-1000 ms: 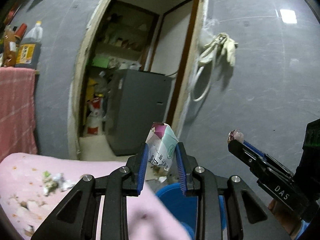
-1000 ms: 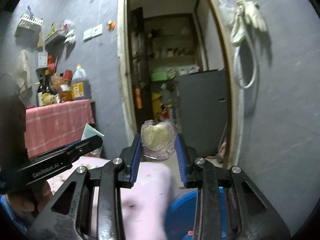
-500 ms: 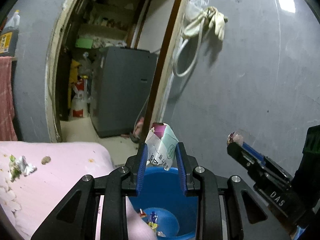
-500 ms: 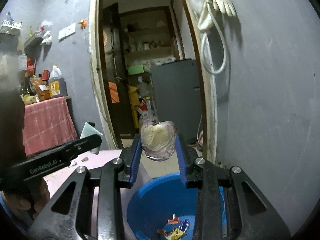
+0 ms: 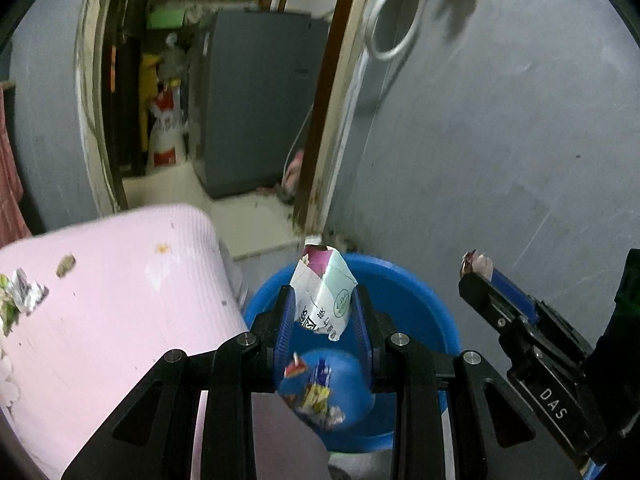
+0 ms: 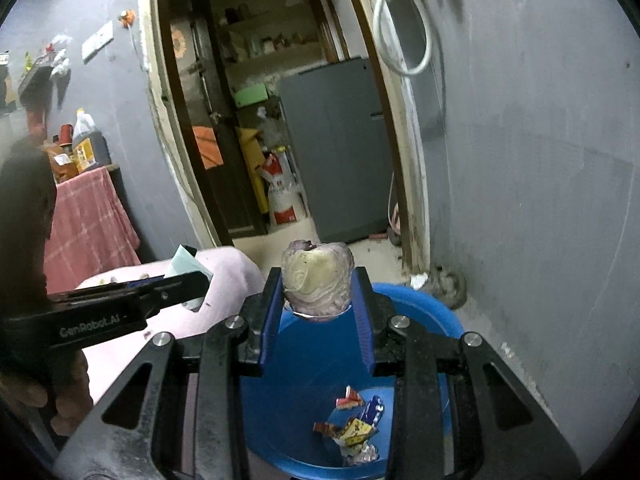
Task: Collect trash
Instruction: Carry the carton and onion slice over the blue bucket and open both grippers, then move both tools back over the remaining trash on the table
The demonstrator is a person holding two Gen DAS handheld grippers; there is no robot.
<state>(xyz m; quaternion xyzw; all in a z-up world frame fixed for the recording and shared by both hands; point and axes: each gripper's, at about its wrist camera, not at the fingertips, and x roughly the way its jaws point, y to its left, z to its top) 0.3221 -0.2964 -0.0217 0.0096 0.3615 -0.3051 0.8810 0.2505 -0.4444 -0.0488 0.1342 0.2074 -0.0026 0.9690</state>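
Trash bucket (image 5: 416, 276), earlier barely seen, is now beneath each narrowly-parted hand-held gripper: carton (image 5: 323, 296) clamped left (image 5: 323, 320), cabbage piece (image 6: 317, 280) right (image 6: 317, 316).

We count two grippers, the left gripper (image 5: 323, 316) and right gripper (image 6: 317, 312). We see one crumpled carton (image 5: 323, 296), one cabbage piece (image 6: 318, 280), and one blue basin (image 6: 424, 312) at the frame's bottom.

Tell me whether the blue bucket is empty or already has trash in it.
Not empty. The blue bucket already holds a few crumpled snack wrappers at the bottom; most of its floor shows bare blue.
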